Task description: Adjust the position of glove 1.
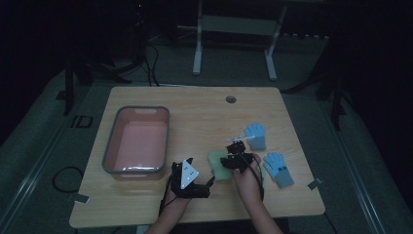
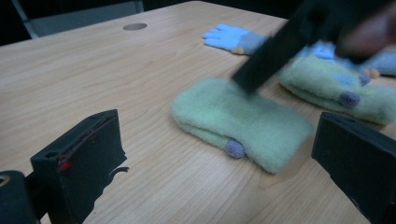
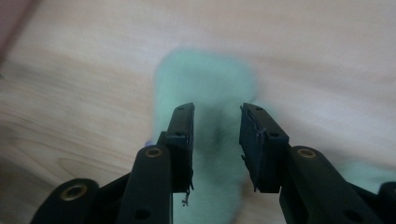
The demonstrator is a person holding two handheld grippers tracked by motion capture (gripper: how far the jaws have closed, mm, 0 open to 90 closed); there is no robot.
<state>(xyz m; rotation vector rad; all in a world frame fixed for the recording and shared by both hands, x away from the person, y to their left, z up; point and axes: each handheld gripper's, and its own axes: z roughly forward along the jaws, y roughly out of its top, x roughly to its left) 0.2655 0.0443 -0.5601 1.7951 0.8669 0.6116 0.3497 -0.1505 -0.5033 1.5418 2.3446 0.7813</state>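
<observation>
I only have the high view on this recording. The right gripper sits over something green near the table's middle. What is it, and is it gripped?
Observer: It is a green glove lying flat on the table. The right gripper has its jaws apart on either side of it, not closed.
Operator: Is there just one green glove?
Observer: No, the left gripper view shows a second green glove behind the first.
Operator: And the left gripper?
Observer: The left gripper is open with nothing between its jaws, facing the nearer glove.
</observation>
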